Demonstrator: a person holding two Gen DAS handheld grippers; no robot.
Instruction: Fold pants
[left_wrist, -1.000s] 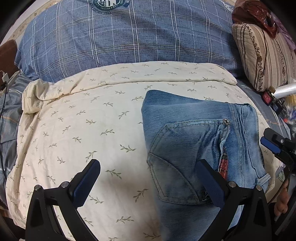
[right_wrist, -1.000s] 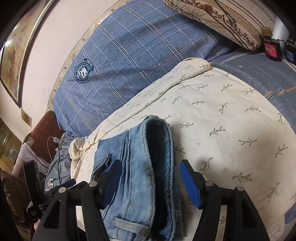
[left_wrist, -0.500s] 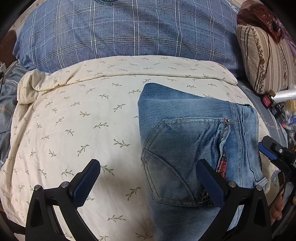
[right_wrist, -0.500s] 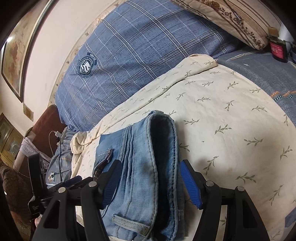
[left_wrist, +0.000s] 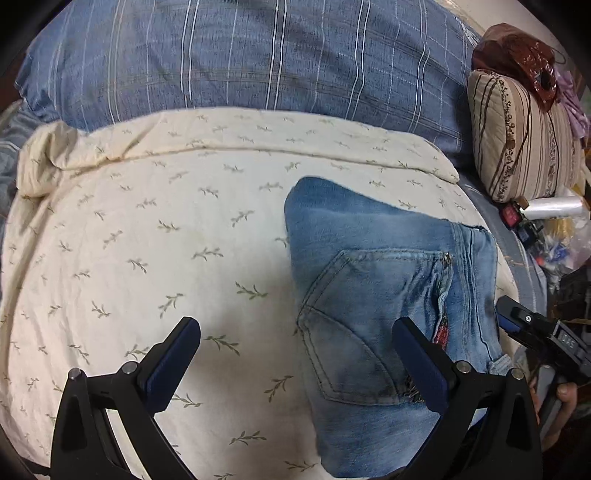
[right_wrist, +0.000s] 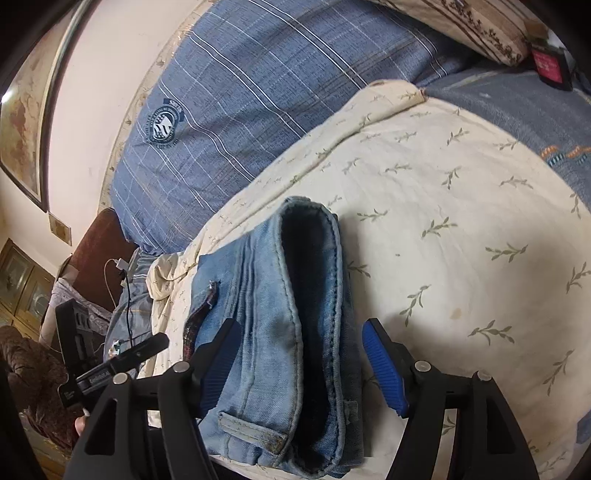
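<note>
We find the folded pants (left_wrist: 373, 295) lying on the cream leaf-print blanket (left_wrist: 147, 258) of the bed. The left tool (left_wrist: 295, 354) stands wide open, gripping nothing. The right tool (right_wrist: 295, 358) has just been opening; its spread jaws straddle the waistband without pressing it.

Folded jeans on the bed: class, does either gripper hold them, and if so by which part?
Neither. The left gripper and right gripper both stand open; the jeans lie free on the cream sheet.
</note>
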